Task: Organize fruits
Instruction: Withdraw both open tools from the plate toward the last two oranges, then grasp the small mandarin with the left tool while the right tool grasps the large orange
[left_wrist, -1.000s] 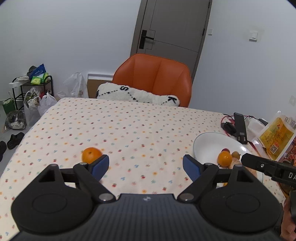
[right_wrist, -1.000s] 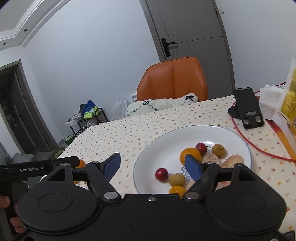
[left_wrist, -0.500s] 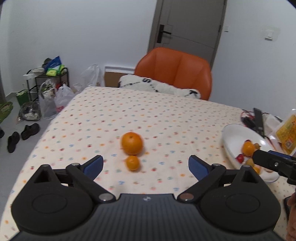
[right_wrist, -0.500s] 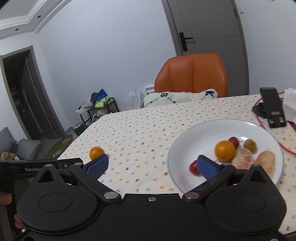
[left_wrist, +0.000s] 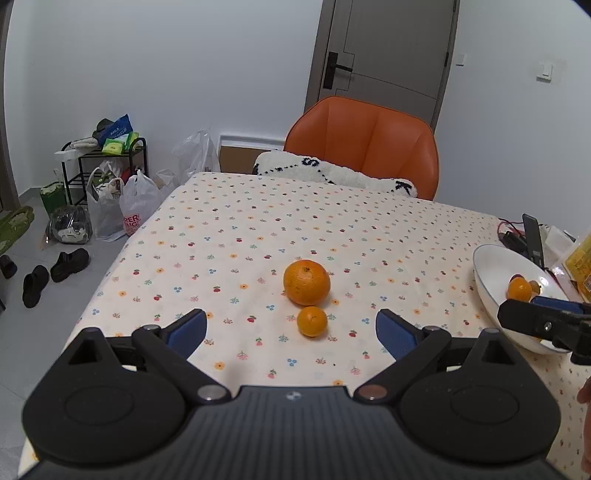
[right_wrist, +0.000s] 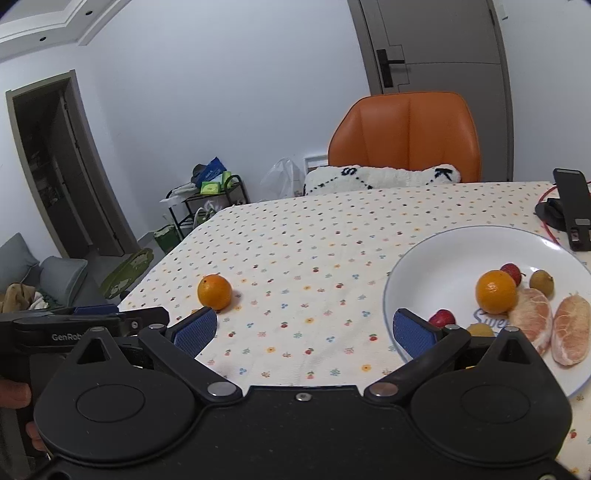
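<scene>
Hidden: small round orange (left_wrist: 312, 321) perhaps behind left hand-held gripper (left_wrist: 291, 332) in right view.
Hand-held grippers: both gape empty, right (right_wrist: 304, 328).

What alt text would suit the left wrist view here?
The open left gripper hovers over a flower-print tablecloth, facing a large orange with a small orange just in front of it. A white plate of fruit sits at right, an orange chair beyond.

"GenRob" marks the left gripper (right_wrist: 85, 334); "Swee" the plate (right_wrist: 424, 269)
</scene>
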